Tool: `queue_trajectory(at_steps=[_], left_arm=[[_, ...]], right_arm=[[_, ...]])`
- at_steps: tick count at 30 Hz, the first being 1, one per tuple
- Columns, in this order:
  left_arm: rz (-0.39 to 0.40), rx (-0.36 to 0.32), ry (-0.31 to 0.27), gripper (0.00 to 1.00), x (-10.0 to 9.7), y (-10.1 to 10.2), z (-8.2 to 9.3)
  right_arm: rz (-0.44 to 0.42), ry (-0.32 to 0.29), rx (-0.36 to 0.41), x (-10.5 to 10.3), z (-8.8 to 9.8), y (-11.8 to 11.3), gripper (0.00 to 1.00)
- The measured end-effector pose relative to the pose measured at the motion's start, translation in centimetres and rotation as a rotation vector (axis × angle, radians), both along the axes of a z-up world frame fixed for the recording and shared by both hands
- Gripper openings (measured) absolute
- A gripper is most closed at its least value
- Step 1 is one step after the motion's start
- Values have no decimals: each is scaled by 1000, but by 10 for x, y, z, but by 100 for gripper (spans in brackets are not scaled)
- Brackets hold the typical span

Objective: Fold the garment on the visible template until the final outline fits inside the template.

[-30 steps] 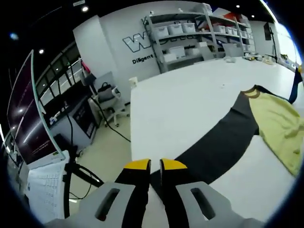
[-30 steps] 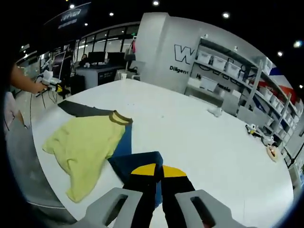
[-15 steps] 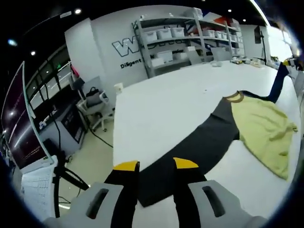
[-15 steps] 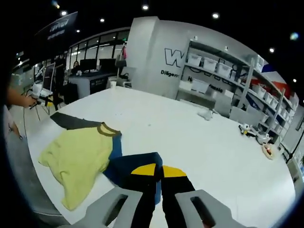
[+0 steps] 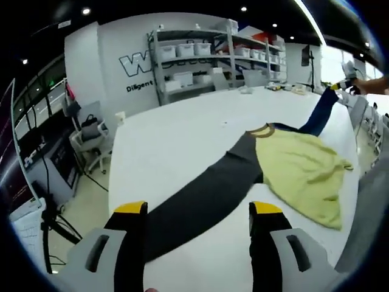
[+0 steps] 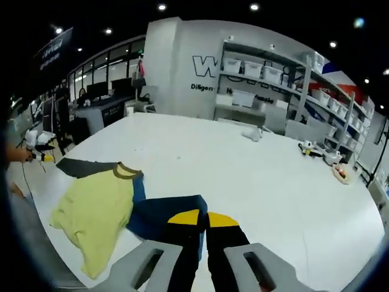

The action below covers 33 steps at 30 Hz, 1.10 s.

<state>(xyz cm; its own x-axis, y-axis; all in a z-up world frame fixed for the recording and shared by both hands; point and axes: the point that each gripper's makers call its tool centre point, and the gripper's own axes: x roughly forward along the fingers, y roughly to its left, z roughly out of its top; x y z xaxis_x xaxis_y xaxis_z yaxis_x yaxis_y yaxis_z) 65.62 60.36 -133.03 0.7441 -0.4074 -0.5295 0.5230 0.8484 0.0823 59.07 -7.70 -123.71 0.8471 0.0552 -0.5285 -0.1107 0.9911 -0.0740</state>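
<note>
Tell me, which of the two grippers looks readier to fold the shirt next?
Probably the right gripper: its jaws are shut on the blue sleeve, so it can carry it over. The left gripper is open above the dark sleeve.

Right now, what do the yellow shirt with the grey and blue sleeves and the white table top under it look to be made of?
Yellow shirt with grey and blue sleeves: soft knit cloth, probably cotton jersey, matte; it lies in wrinkles and its blue sleeve hangs limp from the right hand-held gripper. White table top: hard, smooth, probably laminate; flat, with a faint sheen, though the core is hidden.
</note>
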Motion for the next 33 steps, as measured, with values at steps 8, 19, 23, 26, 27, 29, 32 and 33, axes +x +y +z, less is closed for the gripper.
queue_trajectory(at_steps=[8, 19, 23, 26, 27, 29, 32, 33], left_arm=[[-117, -52, 14, 83, -27, -33, 2], [-259, -78, 21, 91, -56, -79, 2], [-288, -86, 28, 92, -66, -92, 3], [-313, -86, 26, 92, -74, -102, 5], [-318, -86, 28, 92, -77, -105, 5], [-333, -84, 34, 92, -82, -110, 4], [-345, -87, 36, 92, -88, -116, 4], [-347, -89, 37, 92, -89, -118, 4]], right_arm=[[-56, 34, 172, 2, -1, -10, 0], [-86, 26, 229, 10, 10, -25, 0], [-88, 41, 246, 10, 7, -29, 0], [-94, 51, 259, 10, 2, -34, 0], [-96, 52, 260, 9, 1, -35, 0], [-104, 58, 271, 7, -2, -39, 0], [-123, 71, 288, 5, -9, -46, 0], [-131, 78, 298, 3, -13, -49, 0]])
